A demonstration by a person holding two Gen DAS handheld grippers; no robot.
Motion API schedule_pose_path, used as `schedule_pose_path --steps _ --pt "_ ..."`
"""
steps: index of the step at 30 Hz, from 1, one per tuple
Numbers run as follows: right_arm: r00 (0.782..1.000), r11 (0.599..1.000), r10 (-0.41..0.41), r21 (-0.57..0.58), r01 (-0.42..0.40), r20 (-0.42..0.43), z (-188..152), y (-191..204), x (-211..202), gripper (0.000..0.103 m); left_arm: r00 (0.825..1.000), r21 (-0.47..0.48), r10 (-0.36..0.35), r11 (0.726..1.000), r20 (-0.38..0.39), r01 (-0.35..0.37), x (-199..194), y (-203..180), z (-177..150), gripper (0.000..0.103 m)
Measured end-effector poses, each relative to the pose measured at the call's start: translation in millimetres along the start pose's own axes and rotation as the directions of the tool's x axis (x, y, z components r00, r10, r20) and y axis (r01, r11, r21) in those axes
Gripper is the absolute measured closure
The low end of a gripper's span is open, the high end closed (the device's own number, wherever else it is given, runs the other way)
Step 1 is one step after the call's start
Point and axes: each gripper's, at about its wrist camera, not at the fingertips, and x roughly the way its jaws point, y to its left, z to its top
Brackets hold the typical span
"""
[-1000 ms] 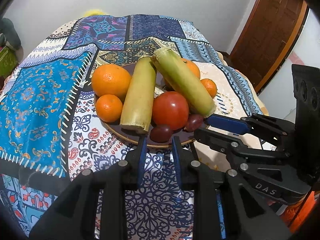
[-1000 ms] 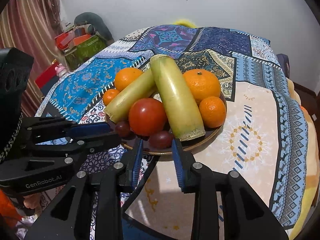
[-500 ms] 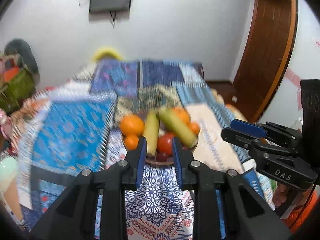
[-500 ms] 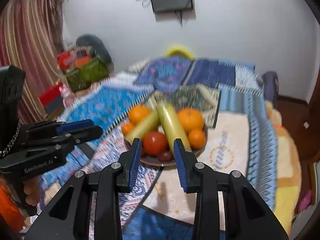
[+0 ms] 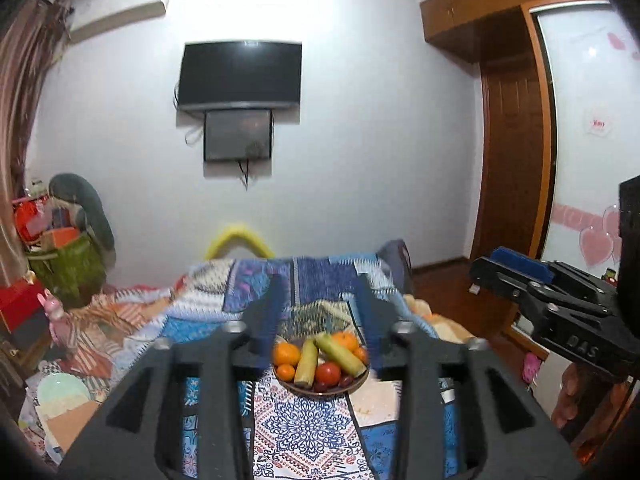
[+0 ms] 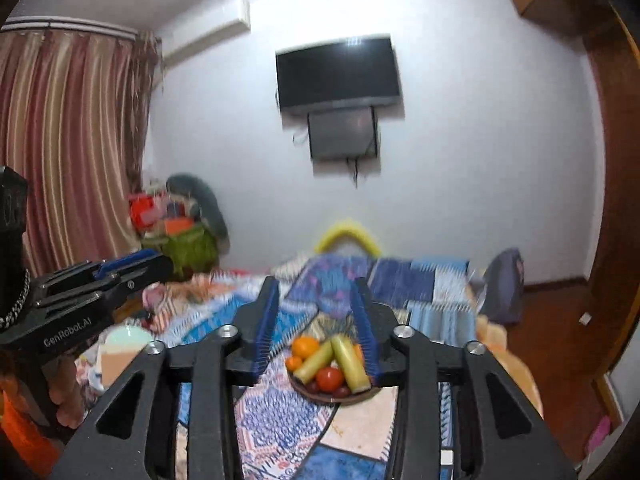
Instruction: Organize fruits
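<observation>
- A bed covered by a patchwork quilt (image 5: 328, 276) is filling the lower middle of the room, running away toward a white wall with a dark television (image 5: 239, 74) mounted on it.
- A brown plate (image 5: 320, 390) is sitting on the near part of the quilt, well ahead of and below both tools, piled with fruit.
- Two long pale green stalks (image 5: 340, 354) are lying across the pile, their long axes running front to back and fanning slightly apart toward the viewer.
- Oranges (image 5: 286, 354) are sitting at the plate's left and right edges; a red tomato (image 5: 328, 373) and small dark fruits are resting at the front rim.
- The left gripper (image 5: 320, 324) is hanging spread apart and holding nothing, the plate framed between its fingers.
- The right gripper (image 6: 316, 326) is likewise gaping and holding nothing, the plate lying between its fingers, slightly right of centre.
- Neither tool is looking clearly nearer; both would be needing to travel forward and down.
</observation>
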Motion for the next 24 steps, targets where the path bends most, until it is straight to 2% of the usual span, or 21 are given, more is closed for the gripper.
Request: schedule_pose_path --steps 2,4,6,8,12,14,24 --pt "0.998 1.000 -0.022 -0.009 0.022 0.052 3 8 -18 0.051 0.999 -0.001 0.015 1.000 0.035 -0.015 -14 -1 2 0.041" --pt "0.995 0.999 -0.046 -0.020 0.048 0.085 4 15 -29 0.041 0.998 0.001 0.019 1.000 0.053 -0.019 -20 -2 3 0.036" --pt "0.992 0.997 -0.066 -0.024 0.069 0.110 2 19 -35 0.025 0.998 0.011 0.020 1.000 0.058 -0.020 -25 -4 3 0.031" --pt "0.988 0.996 -0.086 -0.021 0.089 0.129 1 21 -38 0.016 0.998 0.017 0.022 1.000 0.063 -0.024 -29 -6 3 0.018" --pt "0.983 0.992 -0.121 -0.018 0.125 0.140 -2 21 -35 0.002 0.996 0.016 0.029 0.999 0.080 -0.030 -34 -8 2 0.008" --pt "0.980 0.991 -0.132 -0.010 0.135 0.146 -2 20 -38 0.000 0.996 0.013 0.034 0.999 0.084 -0.036 -35 -8 1 0.003" --pt "0.979 0.988 -0.149 -0.009 0.151 0.138 -7 18 -50 0.000 0.995 0.010 0.026 1.000 0.098 -0.027 -47 -11 -3 0.002"
